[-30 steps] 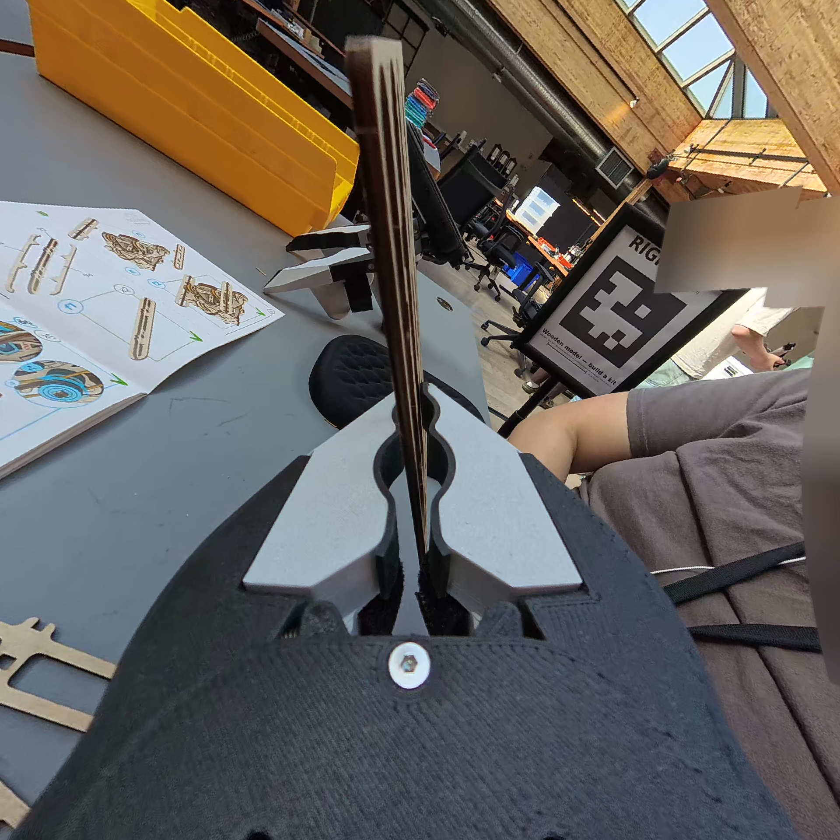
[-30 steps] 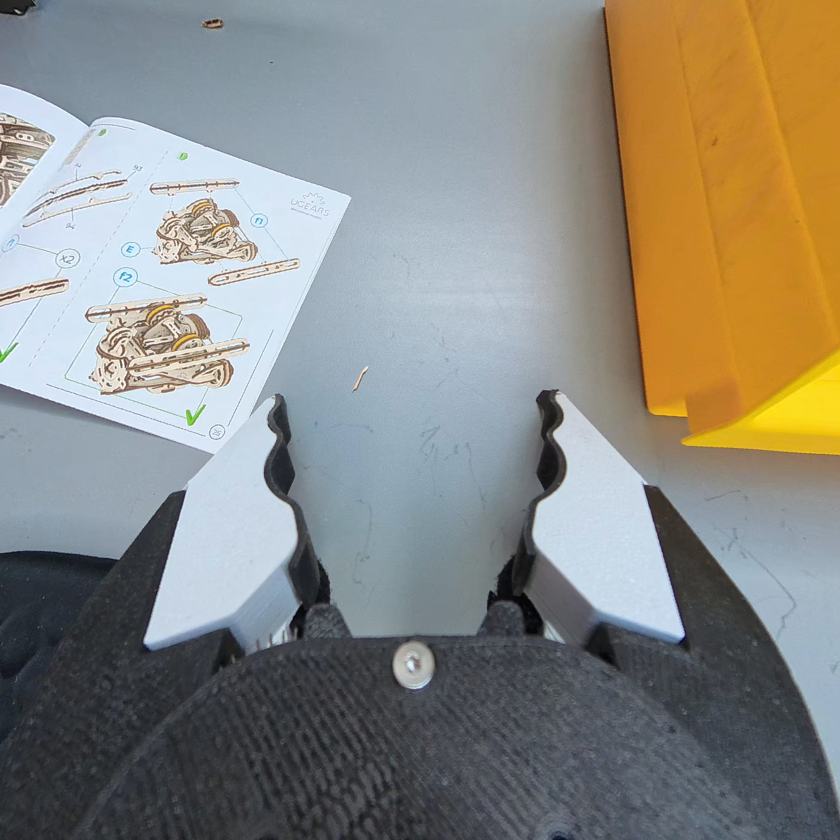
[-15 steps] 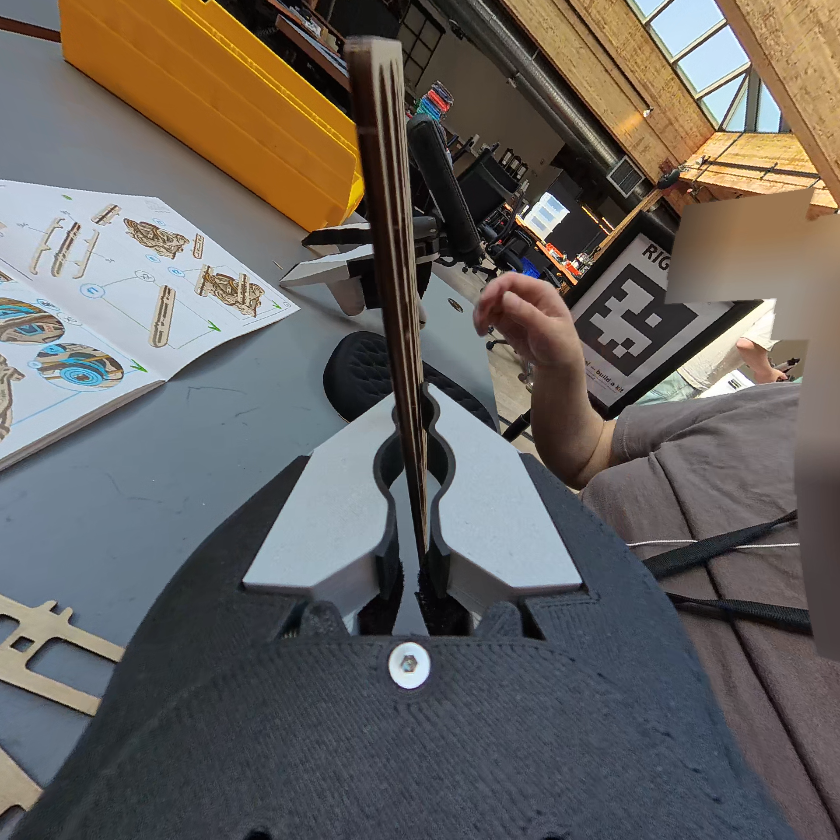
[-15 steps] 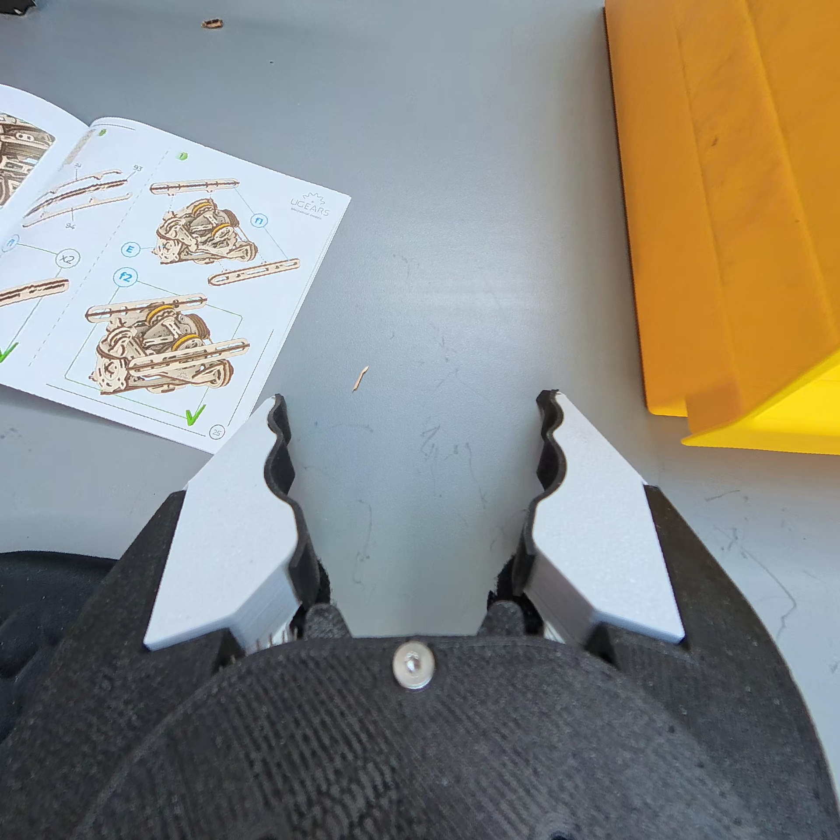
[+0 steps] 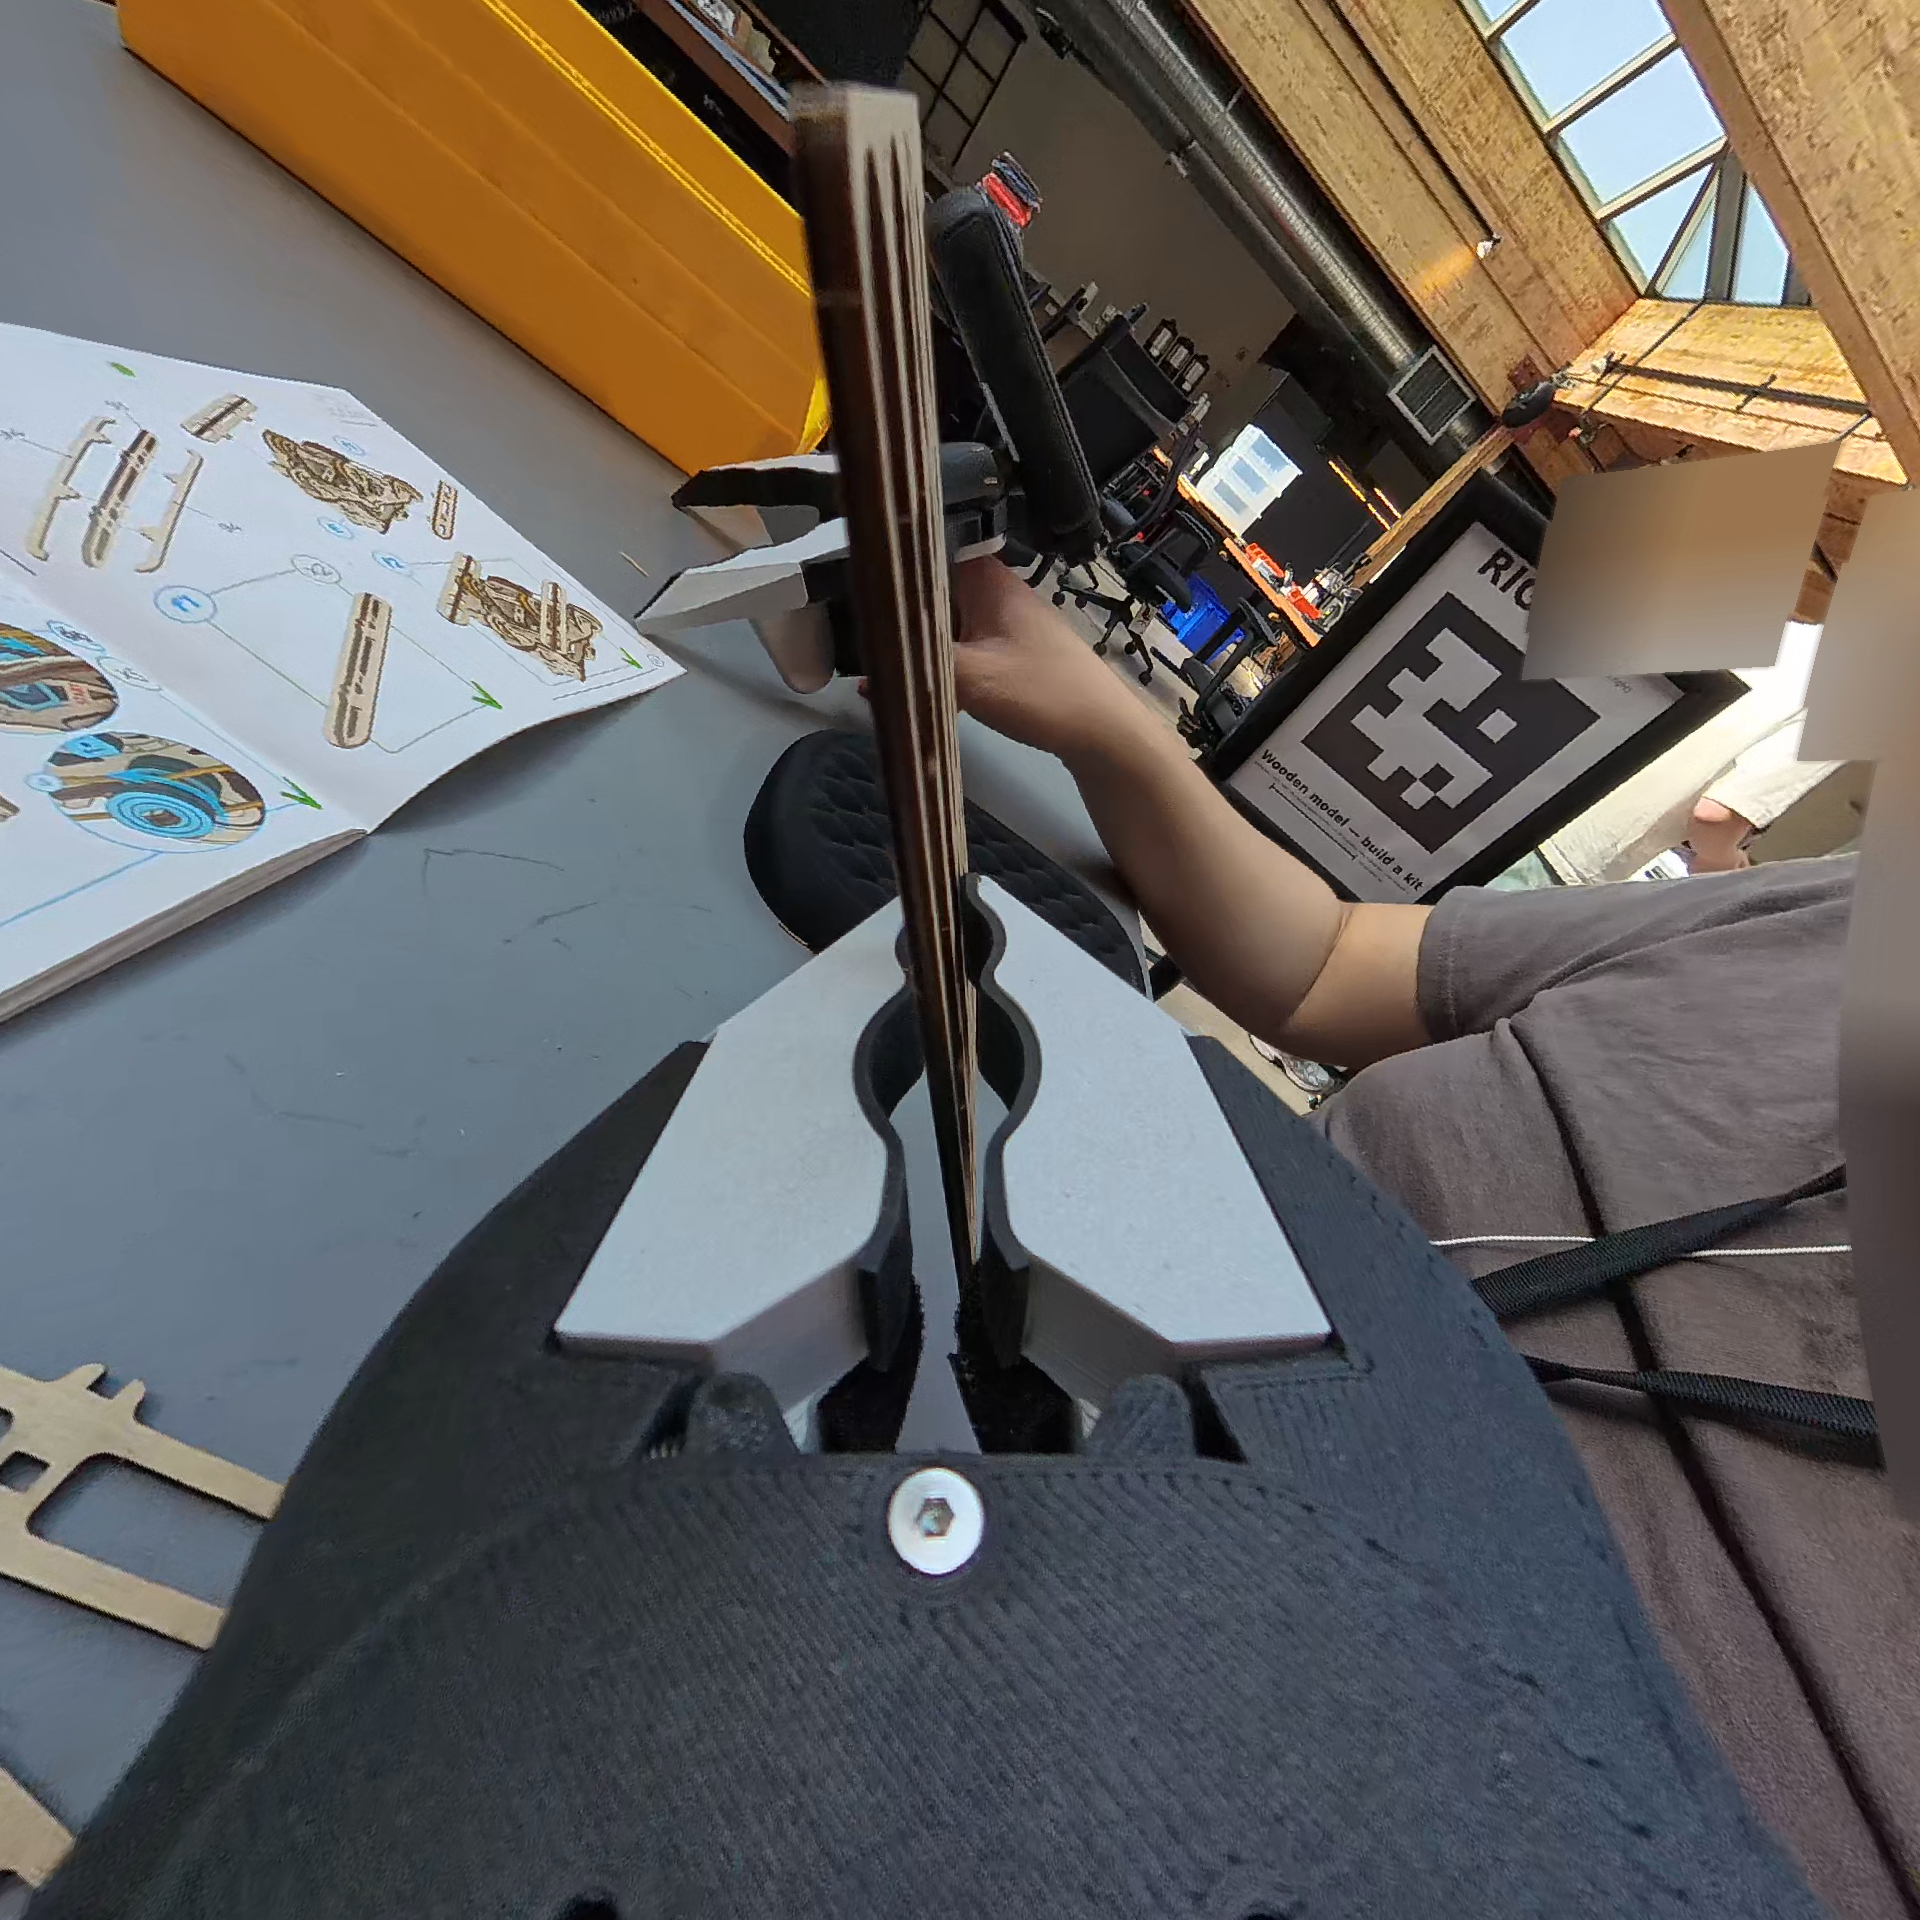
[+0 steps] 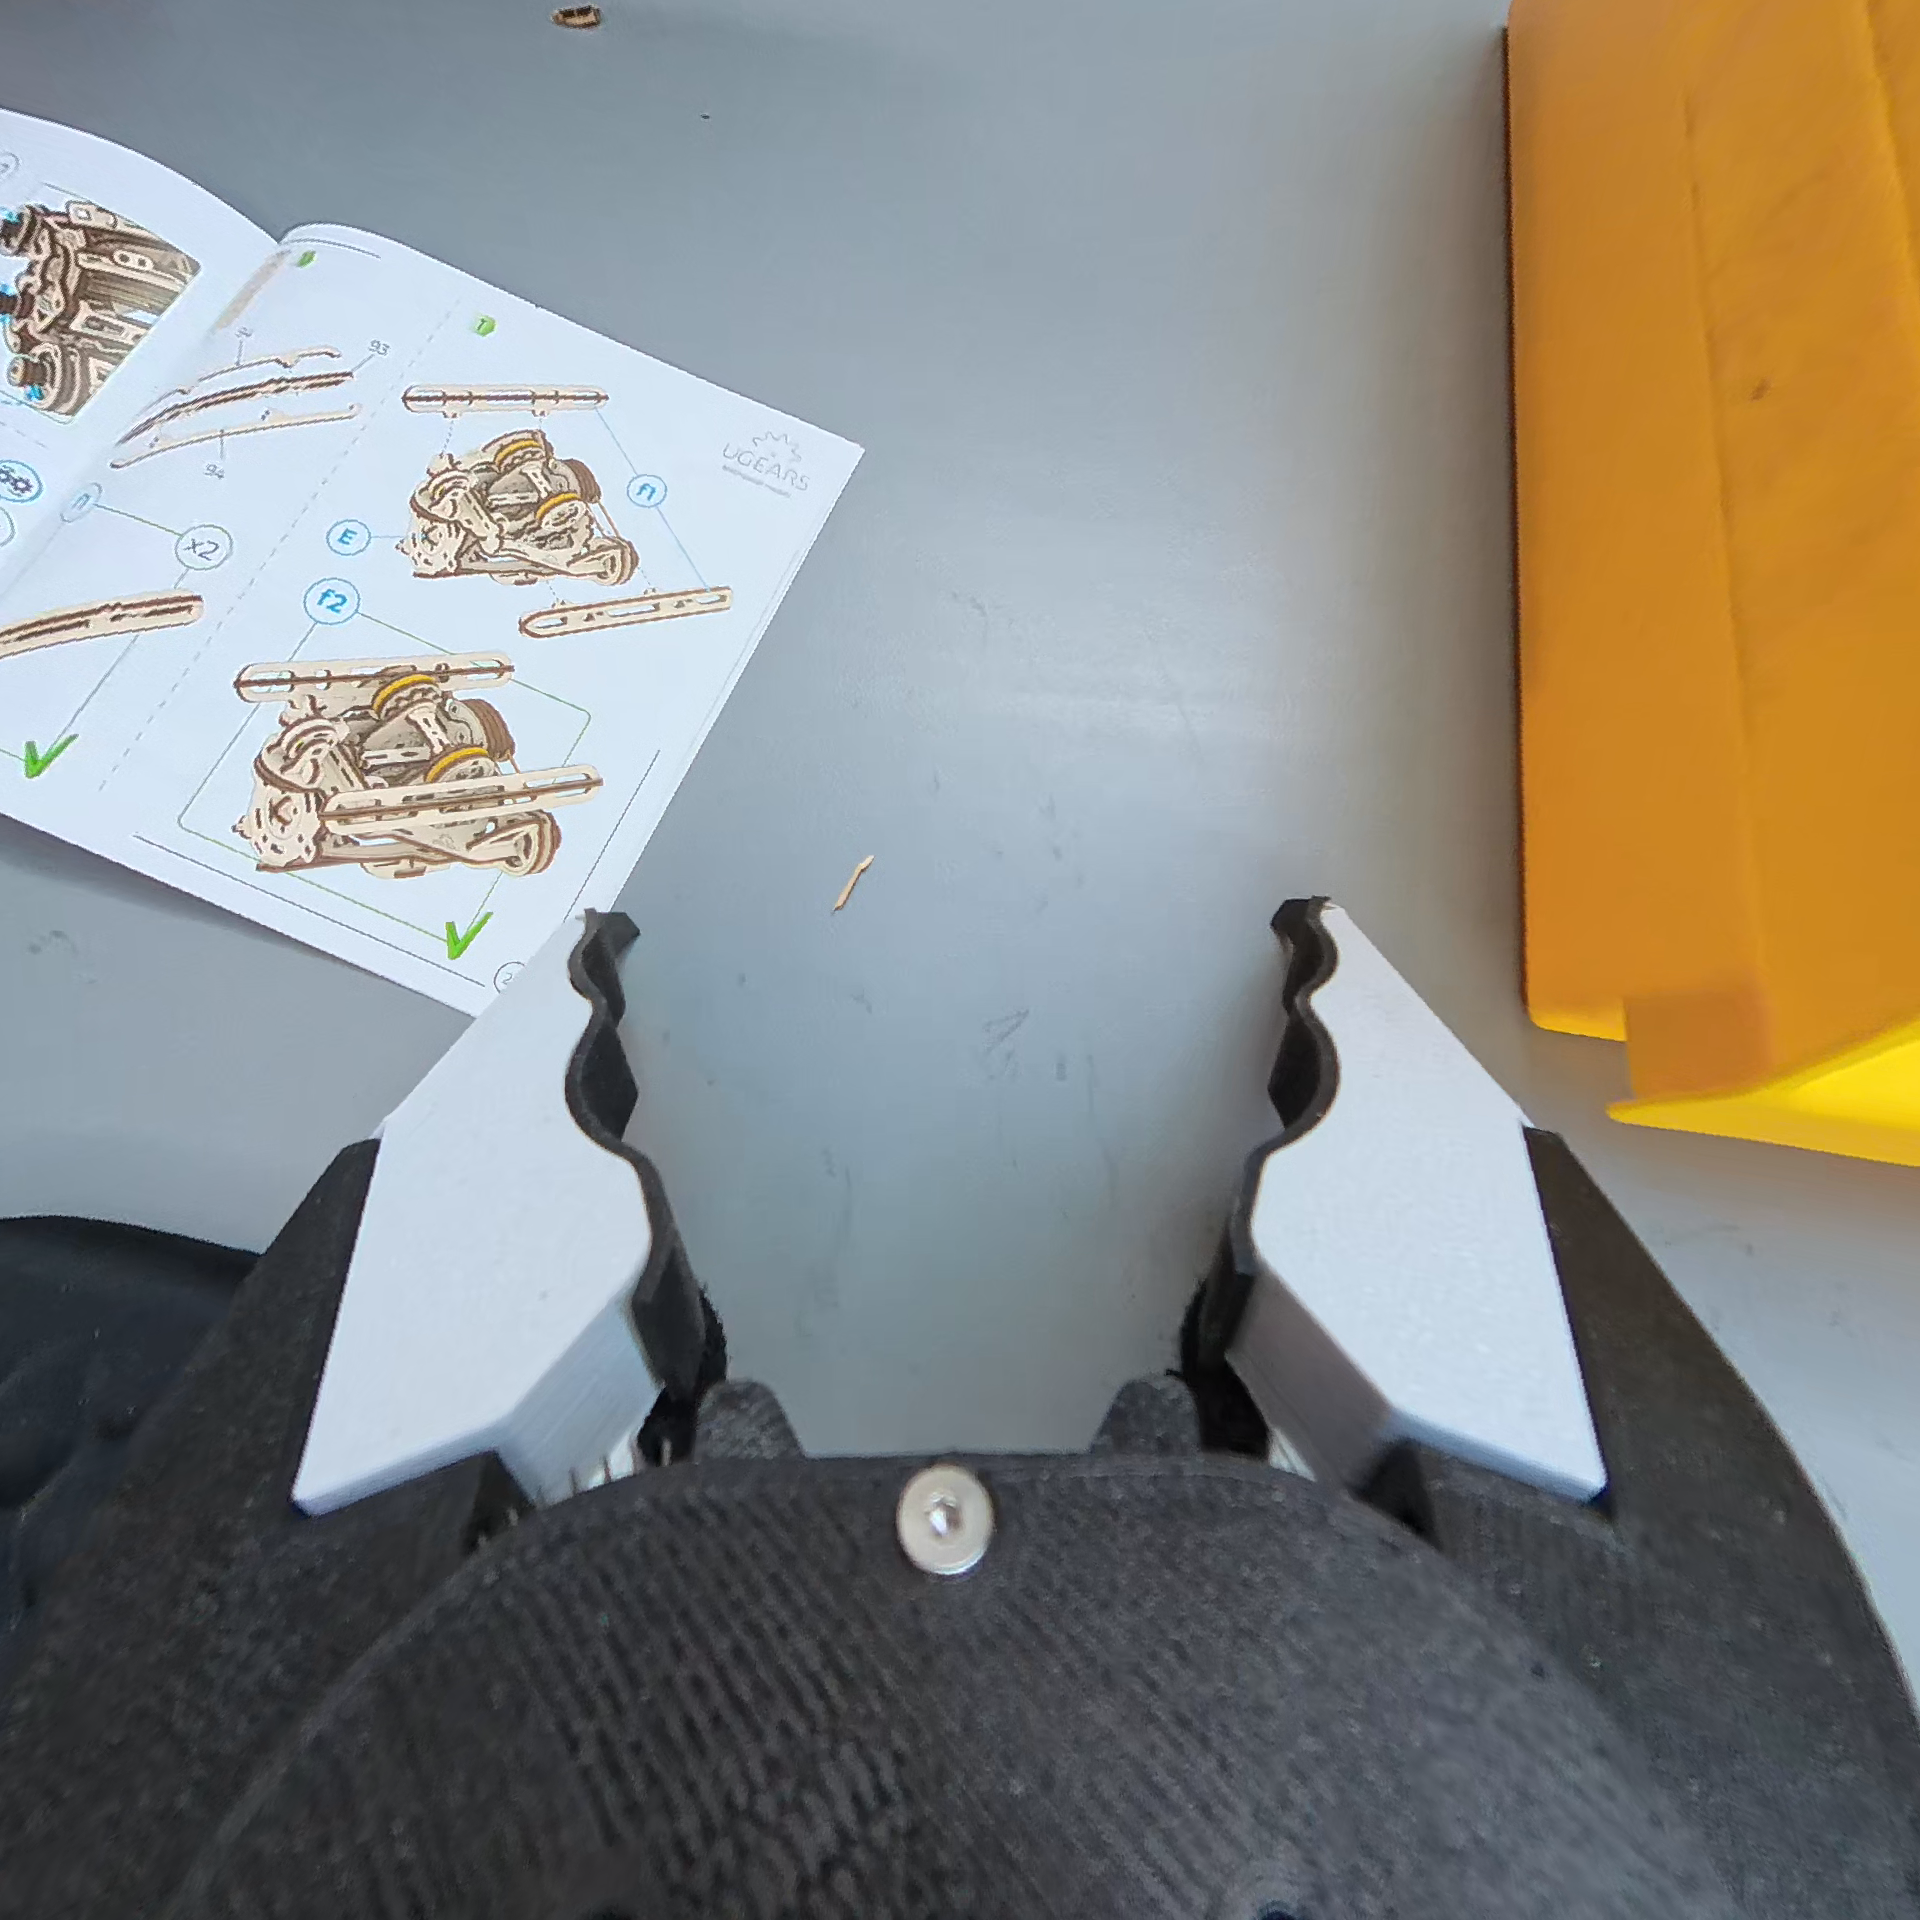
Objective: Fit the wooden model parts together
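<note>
Gripping a thin wooden part edge-on, the left claw is clenched on it; the part stands upright out of the tips. On the grey counter at lower left lies a cut-out wooden sheet. Beyond, an open instruction booklet carries printed diagrams and a maker's mark. The right claw, released and empty, now has a hand on it, unlike 1.0 s ago. A yellow bin sits farthest.

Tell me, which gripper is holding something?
The left gripper: its jaws pinch a thin wooden sheet edge-on. The right gripper gapes open, empty.
</note>
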Demonstrator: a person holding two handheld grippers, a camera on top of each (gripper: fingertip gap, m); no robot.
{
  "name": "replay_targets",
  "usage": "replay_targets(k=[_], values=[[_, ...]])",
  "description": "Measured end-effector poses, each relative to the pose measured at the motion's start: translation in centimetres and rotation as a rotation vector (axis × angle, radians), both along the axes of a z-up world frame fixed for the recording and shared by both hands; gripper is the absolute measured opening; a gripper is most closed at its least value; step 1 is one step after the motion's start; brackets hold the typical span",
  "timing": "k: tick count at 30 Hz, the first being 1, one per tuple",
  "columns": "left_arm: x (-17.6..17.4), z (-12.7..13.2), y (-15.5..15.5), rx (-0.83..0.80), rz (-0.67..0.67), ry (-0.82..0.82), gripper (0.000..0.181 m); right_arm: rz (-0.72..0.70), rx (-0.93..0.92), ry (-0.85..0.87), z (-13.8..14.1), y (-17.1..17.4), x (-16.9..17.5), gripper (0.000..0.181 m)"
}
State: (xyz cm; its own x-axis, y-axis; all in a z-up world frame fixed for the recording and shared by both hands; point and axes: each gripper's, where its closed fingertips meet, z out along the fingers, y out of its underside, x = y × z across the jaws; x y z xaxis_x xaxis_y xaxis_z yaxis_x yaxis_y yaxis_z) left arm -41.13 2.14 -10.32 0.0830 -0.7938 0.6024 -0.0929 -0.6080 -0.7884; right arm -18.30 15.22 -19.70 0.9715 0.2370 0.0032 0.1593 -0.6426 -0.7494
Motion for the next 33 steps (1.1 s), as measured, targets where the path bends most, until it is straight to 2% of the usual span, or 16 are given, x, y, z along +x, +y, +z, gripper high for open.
replay_targets(k=[5, 6, 7, 8, 9, 11, 12, 13, 15, 16, 17, 20, 22, 26, 27, 33], values=[[0.4, -0.1, -0.6, 0.009, -0.022, 0.011, 0.000, 0.024, 0.000, 0.007, 0.1, 0.8, -0.3, 0.124], [0.4, 0.0, -0.6, 0.010, -0.020, 0.007, 0.000, 0.066, -0.002, 0.000, 0.3, 0.7, -0.5, 0.108], [0.3, 0.1, -0.5, 0.010, -0.017, 0.002, 0.000, 0.097, 0.014, -0.002, 0.8, 0.5, -0.6, 0.074], [0.2, 0.3, -0.4, 0.007, -0.013, -0.005, 0.000, 0.091, 0.075, -0.020, 2.1, 0.4, -0.2, 0.067], [0.1, 0.5, -0.4, 0.004, -0.011, -0.016, 0.000, 0.111, 0.190, -0.046, 4.3, 0.1, -0.2, 0.068], [-0.1, 1.1, -0.3, -0.003, -0.011, -0.044, 0.000, 0.225, 0.492, -0.020, 10.7, -1.5, -2.4, 0.070], [-0.2, 1.4, -0.3, -0.006, -0.011, -0.059, 0.000, 0.350, 0.632, 0.085, 13.8, -3.2, -5.0, 0.068], [-0.3, 1.6, -0.3, -0.005, -0.010, -0.068, 0.000, 0.471, 0.689, 0.265, 16.2, -5.0, -8.0, 0.069], [-0.5, 1.7, -0.1, 0.007, -0.002, -0.071, 0.000, 0.781, 0.491, 0.684, 17.9, -8.8, -14.4, 0.085], [-0.5, 1.8, -0.1, 0.011, 0.002, -0.073, 0.000, 0.922, 0.346, 0.835, 18.1, -10.6, -16.8, 0.080], [-0.6, 1.9, 0.0, 0.012, 0.003, -0.075, 0.000, 0.998, 0.238, 0.915, 17.9, -11.1, -18.4, 0.068], [-0.9, 1.7, 0.5, 0.014, 0.023, -0.070, 0.000, 1.070, 0.073, 0.955, 15.6, -10.3, -21.6, 0.064], [-1.1, 1.6, 0.8, 0.010, 0.035, -0.068, 0.000, 1.146, -0.053, 0.945, 13.7, -11.3, -23.3, 0.057], [-1.0, 1.5, 0.7, -0.003, 0.023, -0.065, 0.000, 1.144, -0.110, 0.945, 11.4, -12.0, -25.1, 0.038], [-0.9, 1.4, 0.4, -0.006, 0.009, -0.060, 0.000, 1.166, -0.134, 0.933, 10.9, -12.5, -25.1, 0.011], [-0.5, 1.1, -0.4, -0.028, -0.040, -0.044, 0.009, 1.131, -0.224, 1.020, 10.1, -12.7, -24.4, 0.001]])
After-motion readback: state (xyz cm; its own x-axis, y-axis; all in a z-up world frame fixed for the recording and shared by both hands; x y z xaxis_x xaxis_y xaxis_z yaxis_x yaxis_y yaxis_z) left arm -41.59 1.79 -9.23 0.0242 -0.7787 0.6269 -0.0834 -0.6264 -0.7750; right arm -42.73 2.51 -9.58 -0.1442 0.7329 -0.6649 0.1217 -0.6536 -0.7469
